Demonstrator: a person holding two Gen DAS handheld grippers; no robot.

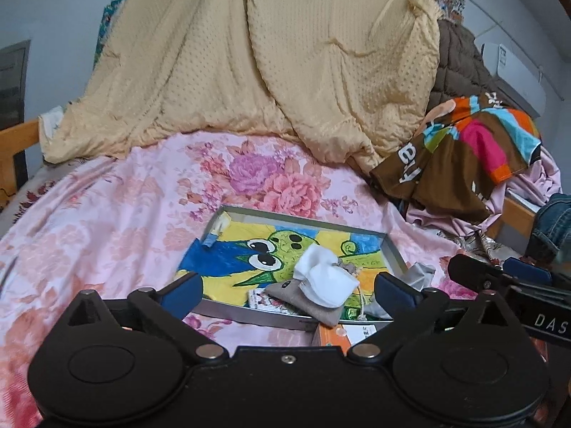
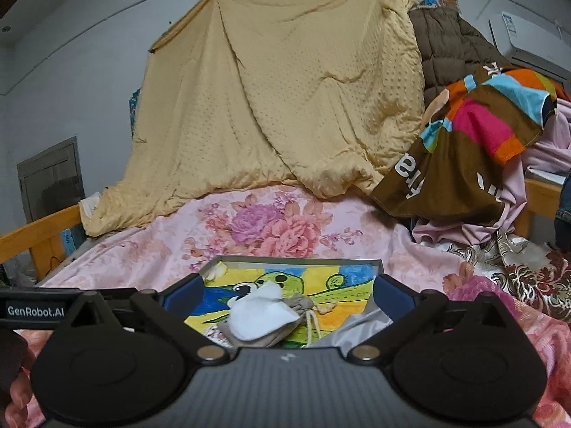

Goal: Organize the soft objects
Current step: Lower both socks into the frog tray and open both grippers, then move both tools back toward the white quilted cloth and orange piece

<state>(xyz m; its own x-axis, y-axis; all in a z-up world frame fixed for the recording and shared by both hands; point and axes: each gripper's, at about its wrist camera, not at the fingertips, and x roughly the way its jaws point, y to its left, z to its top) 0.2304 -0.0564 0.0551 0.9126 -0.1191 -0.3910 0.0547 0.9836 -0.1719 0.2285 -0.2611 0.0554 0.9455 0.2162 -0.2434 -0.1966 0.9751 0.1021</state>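
A metal tray [image 1: 303, 219] with a cartoon picture lining lies on the pink floral bedspread. In it a white soft pouch [image 1: 326, 283] rests on a beige drawstring pouch [image 1: 301, 299]. My left gripper [image 1: 289, 290] is open and empty, its blue pads either side of the tray's near edge. In the right wrist view the white pouch [image 2: 258, 315] lies on the beige pouch [image 2: 271, 335] in the tray [image 2: 299, 259]. My right gripper [image 2: 287, 294] is open and empty just above them. A grey cloth [image 2: 357, 331] lies at the tray's right.
A yellow quilt [image 1: 271, 57] hangs behind the bed. A brown multicoloured cloth [image 1: 460, 149] and a brown padded jacket [image 1: 460, 60] are piled at the right. An orange box [image 1: 342, 331] lies under the tray's near edge. Wooden bed rails [image 2: 39, 235] run along the left.
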